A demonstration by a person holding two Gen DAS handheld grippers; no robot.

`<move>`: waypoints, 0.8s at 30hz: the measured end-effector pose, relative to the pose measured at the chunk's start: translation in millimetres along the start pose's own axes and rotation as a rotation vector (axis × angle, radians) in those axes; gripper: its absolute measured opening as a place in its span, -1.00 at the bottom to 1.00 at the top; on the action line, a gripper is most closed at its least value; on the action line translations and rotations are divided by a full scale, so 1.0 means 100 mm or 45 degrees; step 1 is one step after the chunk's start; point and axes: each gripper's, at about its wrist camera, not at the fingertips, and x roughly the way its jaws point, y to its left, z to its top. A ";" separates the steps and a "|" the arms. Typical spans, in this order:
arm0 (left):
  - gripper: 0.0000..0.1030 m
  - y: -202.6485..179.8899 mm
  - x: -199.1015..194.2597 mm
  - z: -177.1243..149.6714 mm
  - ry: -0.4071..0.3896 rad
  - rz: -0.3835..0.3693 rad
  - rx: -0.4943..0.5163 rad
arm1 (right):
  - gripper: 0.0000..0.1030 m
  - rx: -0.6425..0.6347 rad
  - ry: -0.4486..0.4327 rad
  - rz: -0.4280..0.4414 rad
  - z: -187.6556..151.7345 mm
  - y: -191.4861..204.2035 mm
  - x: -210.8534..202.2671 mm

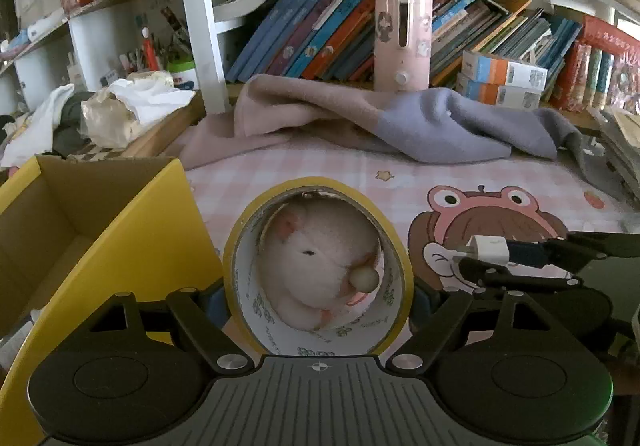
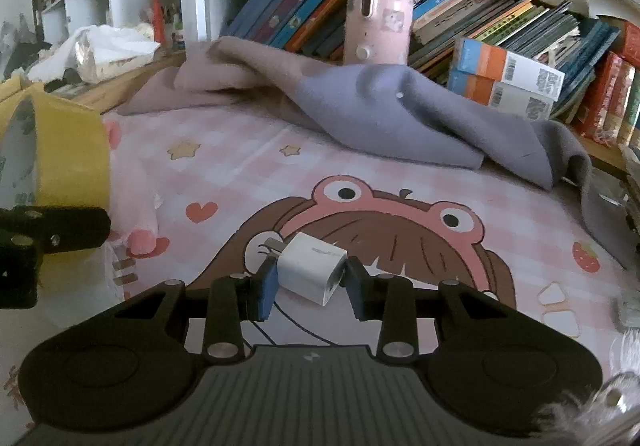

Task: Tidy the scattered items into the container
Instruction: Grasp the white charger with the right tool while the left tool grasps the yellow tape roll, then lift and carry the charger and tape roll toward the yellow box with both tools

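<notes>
My right tool (image 2: pixel 310 280) has its blue pads (image 2: pixel 267 288) pressed on a white plug adapter (image 2: pixel 314 270), one on each side; the adapter sits tilted, prongs pointing far-left, over the frog-hat cartoon (image 2: pixel 384 214) printed on the pink checked sheet (image 2: pixel 240 166). At the left edge my left tool (image 2: pixel 48 234) shows as a black finger against a yellow roll of tape (image 2: pixel 68 154). Just right of it lies a pink plush limb (image 2: pixel 140 230) on the sheet. Farther off, a crumpled pink and grey blanket (image 2: pixel 380 114) lies across the sheet. Behind it stands a pink cylinder (image 2: pixel 380 10) before leaning books (image 2: pixel 500 14), with two stacked boxes (image 2: pixel 508 82) to the right.
</notes>
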 end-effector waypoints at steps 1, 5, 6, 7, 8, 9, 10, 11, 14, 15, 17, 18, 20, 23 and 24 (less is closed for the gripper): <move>0.62 0.00 -0.02 0.00 -0.005 -0.005 0.000 | -0.35 0.006 -0.005 -0.001 0.00 0.00 -0.02; 0.62 -0.03 -0.14 -0.01 -0.024 -0.031 0.023 | -0.35 0.031 -0.013 0.004 0.02 -0.01 -0.12; 0.62 -0.03 -0.16 -0.02 -0.029 -0.036 0.028 | -0.35 0.035 -0.014 0.004 0.03 -0.01 -0.15; 0.62 -0.03 -0.20 -0.02 -0.035 -0.041 0.031 | -0.35 0.037 -0.015 0.005 0.03 -0.01 -0.19; 0.62 -0.04 -0.23 -0.03 -0.041 -0.045 0.035 | -0.35 0.038 -0.017 0.005 0.04 -0.01 -0.22; 0.62 -0.04 -0.27 -0.04 -0.047 -0.050 0.040 | -0.35 0.038 -0.020 0.006 0.04 -0.01 -0.25; 0.62 -0.05 -0.30 -0.05 -0.052 -0.055 0.047 | -0.35 0.039 -0.022 0.007 0.04 0.00 -0.29; 0.62 -0.06 -0.33 -0.06 -0.055 -0.059 0.055 | -0.35 0.041 -0.024 0.010 0.04 0.00 -0.32; 0.62 -0.08 -0.42 -0.09 -0.064 -0.073 0.076 | -0.35 0.047 -0.031 0.021 0.02 0.02 -0.44; 0.62 -0.09 -0.45 -0.10 -0.067 -0.078 0.082 | -0.35 0.046 -0.034 0.026 0.02 0.03 -0.48; 0.62 -0.11 -0.52 -0.12 -0.073 -0.089 0.091 | -0.35 0.038 -0.038 0.037 0.00 0.04 -0.58; 0.62 -0.12 -0.55 -0.13 -0.075 -0.095 0.091 | -0.35 0.035 -0.040 0.042 -0.01 0.05 -0.62; 0.62 -0.12 -0.61 -0.14 -0.078 -0.106 0.090 | -0.35 0.031 -0.043 0.045 -0.03 0.06 -0.70; 0.62 -0.14 -0.70 -0.15 -0.085 -0.121 0.081 | -0.34 0.021 -0.043 0.053 -0.06 0.06 -0.81; 0.62 -0.14 -0.72 -0.15 -0.088 -0.125 0.079 | -0.35 0.021 -0.041 0.055 -0.07 0.06 -0.84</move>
